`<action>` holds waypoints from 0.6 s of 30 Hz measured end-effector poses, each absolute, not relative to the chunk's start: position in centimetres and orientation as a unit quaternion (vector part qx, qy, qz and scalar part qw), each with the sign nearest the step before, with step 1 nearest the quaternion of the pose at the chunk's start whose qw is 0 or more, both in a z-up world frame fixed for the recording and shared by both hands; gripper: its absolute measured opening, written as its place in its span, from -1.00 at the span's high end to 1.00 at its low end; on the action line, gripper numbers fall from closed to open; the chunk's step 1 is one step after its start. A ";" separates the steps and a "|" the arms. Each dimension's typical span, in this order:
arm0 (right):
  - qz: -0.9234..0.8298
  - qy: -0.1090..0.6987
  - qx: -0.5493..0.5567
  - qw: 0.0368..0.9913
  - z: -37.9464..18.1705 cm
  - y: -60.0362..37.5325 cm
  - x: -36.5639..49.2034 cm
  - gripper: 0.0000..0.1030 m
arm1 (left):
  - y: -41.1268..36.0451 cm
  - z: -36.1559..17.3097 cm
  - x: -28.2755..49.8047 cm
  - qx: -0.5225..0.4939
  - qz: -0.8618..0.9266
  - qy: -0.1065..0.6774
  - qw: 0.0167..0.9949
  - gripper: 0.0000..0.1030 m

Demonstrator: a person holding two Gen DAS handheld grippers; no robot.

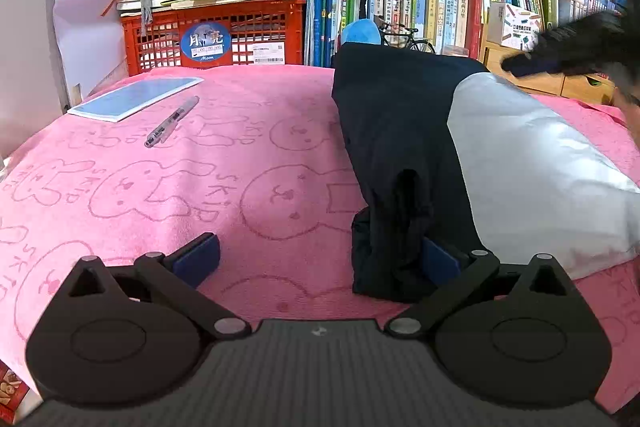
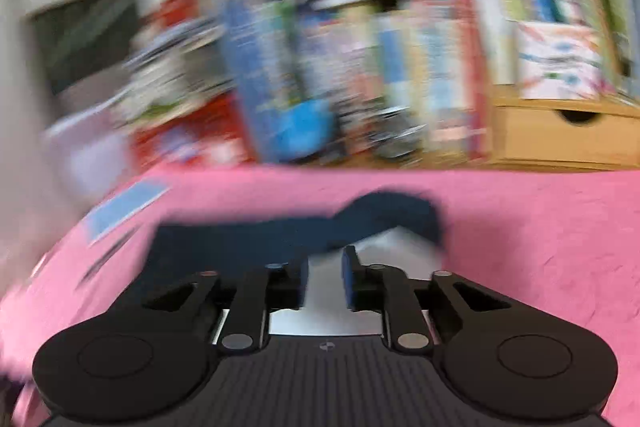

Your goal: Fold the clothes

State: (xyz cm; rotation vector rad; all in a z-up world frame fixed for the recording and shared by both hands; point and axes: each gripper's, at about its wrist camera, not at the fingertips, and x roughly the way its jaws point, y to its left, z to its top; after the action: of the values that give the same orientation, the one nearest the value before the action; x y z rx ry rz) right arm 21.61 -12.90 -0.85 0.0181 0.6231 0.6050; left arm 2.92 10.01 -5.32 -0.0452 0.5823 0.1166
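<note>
A navy and light-grey garment point(image 1: 420, 131) lies on the pink towel point(image 1: 180, 195) at centre right of the left wrist view. My left gripper point(image 1: 320, 261) is open wide at the garment's near corner. A bunched navy fold drapes against its right finger point(image 1: 440, 263), while its left finger point(image 1: 198, 259) rests over bare towel. In the blurred right wrist view my right gripper point(image 2: 326, 279) hangs above the garment point(image 2: 260, 239) with a narrow gap between its pads. Grey cloth shows through the gap, and nothing looks pinched.
A blue booklet point(image 1: 136, 99) and a pen point(image 1: 172, 123) lie at the towel's far left. Behind stand a red crate point(image 1: 216, 35) under stacked papers, a bookshelf point(image 1: 432, 3) and wooden drawers point(image 2: 560, 135). A person's head point(image 1: 580, 47) leans in at the right edge.
</note>
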 end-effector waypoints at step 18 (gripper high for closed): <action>0.270 0.258 -0.025 0.927 -3.6 -14.7 6.0 -0.32 | 10.0 -5.3 3.1 -0.022 0.058 0.287 0.956 -1.00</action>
State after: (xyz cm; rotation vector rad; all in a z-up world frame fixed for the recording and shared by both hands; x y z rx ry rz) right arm 5.98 -14.72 -3.57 -0.0516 0.5298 0.5529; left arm 3.12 9.98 -5.32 -0.0443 0.5818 0.1172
